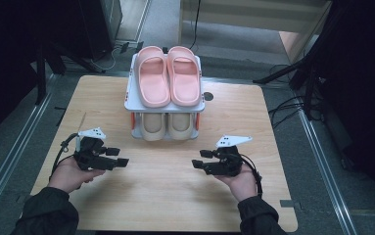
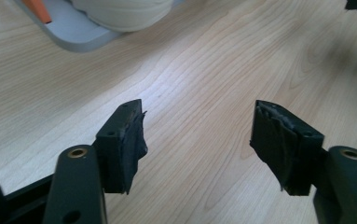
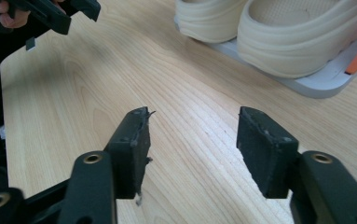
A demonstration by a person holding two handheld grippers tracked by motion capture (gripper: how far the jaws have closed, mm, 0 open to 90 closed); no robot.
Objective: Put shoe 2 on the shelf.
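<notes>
A two-tier white shoe rack (image 1: 132, 93) stands at the back middle of the wooden table (image 1: 165, 196). A pair of pink slippers (image 1: 168, 76) lies on its top shelf. A pair of cream slippers (image 1: 167, 125) (image 3: 278, 32) sits on the bottom shelf, toes toward me. My left gripper (image 1: 117, 156) (image 2: 197, 140) hovers low over the table at the left, open and empty, pointing right. My right gripper (image 1: 199, 159) (image 3: 192, 140) is at the right, open and empty, pointing left. The two grippers face each other in front of the rack.
A small dark round hole or grommet (image 1: 208, 96) sits in the table right of the rack. Dark equipment stands and cables (image 1: 297, 73) ring the table on the floor. Metal rails (image 1: 9, 156) run along both sides.
</notes>
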